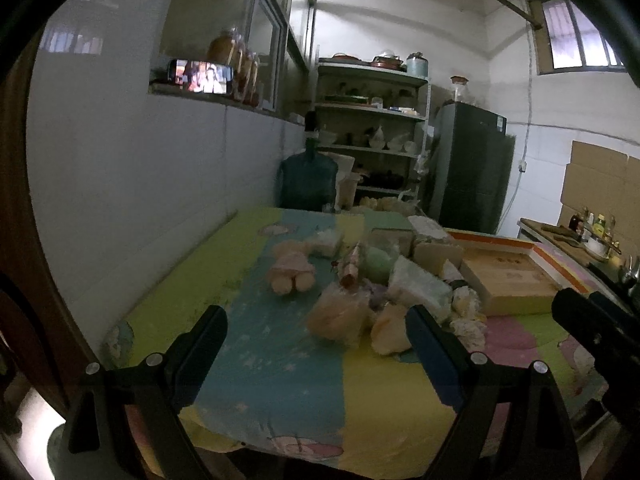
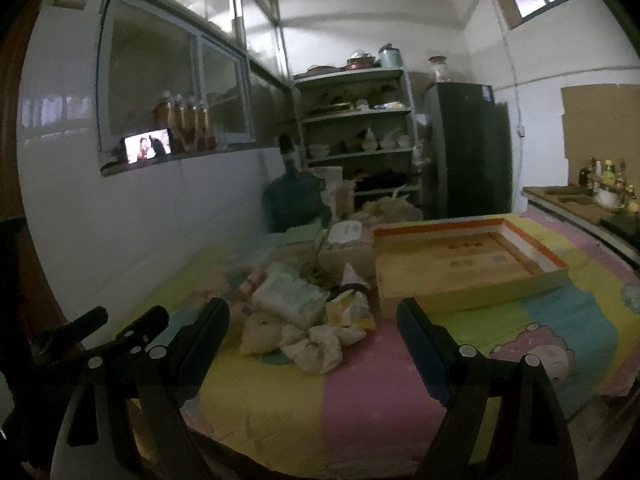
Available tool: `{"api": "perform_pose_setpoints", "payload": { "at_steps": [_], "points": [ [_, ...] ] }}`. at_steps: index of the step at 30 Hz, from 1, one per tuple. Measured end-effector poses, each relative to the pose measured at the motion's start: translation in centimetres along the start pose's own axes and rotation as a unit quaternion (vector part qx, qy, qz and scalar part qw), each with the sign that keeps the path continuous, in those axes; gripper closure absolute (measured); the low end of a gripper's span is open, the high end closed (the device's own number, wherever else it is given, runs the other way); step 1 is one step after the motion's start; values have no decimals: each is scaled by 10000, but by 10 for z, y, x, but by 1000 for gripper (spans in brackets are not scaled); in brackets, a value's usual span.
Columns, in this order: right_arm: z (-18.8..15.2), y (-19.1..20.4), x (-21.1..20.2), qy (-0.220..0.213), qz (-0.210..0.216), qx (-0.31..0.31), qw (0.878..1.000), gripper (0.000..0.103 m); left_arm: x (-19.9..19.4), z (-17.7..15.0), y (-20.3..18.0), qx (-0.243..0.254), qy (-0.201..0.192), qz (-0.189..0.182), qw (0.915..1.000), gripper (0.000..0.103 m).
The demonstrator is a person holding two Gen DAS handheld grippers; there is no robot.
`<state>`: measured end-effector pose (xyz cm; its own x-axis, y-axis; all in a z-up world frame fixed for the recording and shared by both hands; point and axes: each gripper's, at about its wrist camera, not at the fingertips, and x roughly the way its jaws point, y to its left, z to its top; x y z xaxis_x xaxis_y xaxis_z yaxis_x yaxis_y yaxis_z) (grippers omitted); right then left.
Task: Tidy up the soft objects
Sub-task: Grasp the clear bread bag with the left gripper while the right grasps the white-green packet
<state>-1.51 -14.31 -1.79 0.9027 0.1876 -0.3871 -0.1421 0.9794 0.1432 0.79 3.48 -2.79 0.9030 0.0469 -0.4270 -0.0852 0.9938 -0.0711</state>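
Little appeared done: the soft objects, a pale plush teddy (image 1: pixel 291 270), bagged tissue packs (image 2: pixel 290 292) and crumpled cloths (image 2: pixel 320 342), lay heaped mid-table on the striped pastel cloth (image 1: pixel 272 344). The shallow cardboard box (image 2: pixel 468 270) beside them seemed empty, though dimness blurred it. The left gripper (image 1: pixel 316 330) and right gripper (image 2: pixel 314 320) hovered spread, holding nothing.

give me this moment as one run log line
phase: pre-grasp | left tongs: open, empty | right tongs: open, empty | soft pile: untouched on table | box: beside pile
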Motion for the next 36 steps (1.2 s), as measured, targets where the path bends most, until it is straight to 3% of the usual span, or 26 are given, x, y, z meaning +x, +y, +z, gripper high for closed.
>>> {"api": "perform_pose_setpoints", "payload": {
  "at_steps": [5,13,20,28,30,32,36],
  "points": [
    [-5,4,12,86,168,-50,9998,17,15,-5,6,-54,122,-86,9999,12],
    [-9,1,37,266,281,-3,9992,17,57,-9,5,125,438,-601,9971,12],
    [-12,-5,60,444,255,30,9987,17,94,-9,11,46,752,-790,9940,18],
    [-13,-6,85,600,348,-29,9976,17,120,-13,13,-44,1007,-883,9910,19],
    [-13,-7,90,644,375,-66,9972,17,123,-14,13,-76,1033,-941,9902,26],
    [-13,-5,95,684,405,-106,9968,17,127,-15,14,-133,1074,-1073,9883,45],
    [-9,-6,103,736,566,-173,9955,17,132,-17,18,-216,1074,-1188,9869,47]
  ]
}}
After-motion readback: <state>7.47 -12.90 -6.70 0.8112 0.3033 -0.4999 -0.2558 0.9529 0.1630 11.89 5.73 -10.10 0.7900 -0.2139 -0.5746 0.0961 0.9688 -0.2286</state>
